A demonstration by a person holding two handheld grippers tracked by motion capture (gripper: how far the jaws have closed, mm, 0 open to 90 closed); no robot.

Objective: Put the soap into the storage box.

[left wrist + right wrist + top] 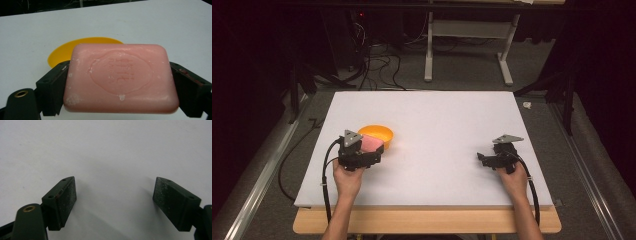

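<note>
High view: white tabletop brightly lit from above, surroundings fall into near-black; soft, low-resolution picture, floor cables barely readable. Left gripper view: pink soap bar sharp enough to show its embossed stamp, mild sheen on top, orange bowl behind slightly soft. Right gripper view: soft shadows spread under the black jaws, grainy grey-white surface, corners dimmer.

The pink soap bar is a fat block with round corners and a stamped shape pressed into its top (a few white crumbs stick to it). It sits flat between the two black jaws of the left gripper, pinched at its short ends. Just behind it on the white worktop is a shallow orange bowl.
</note>
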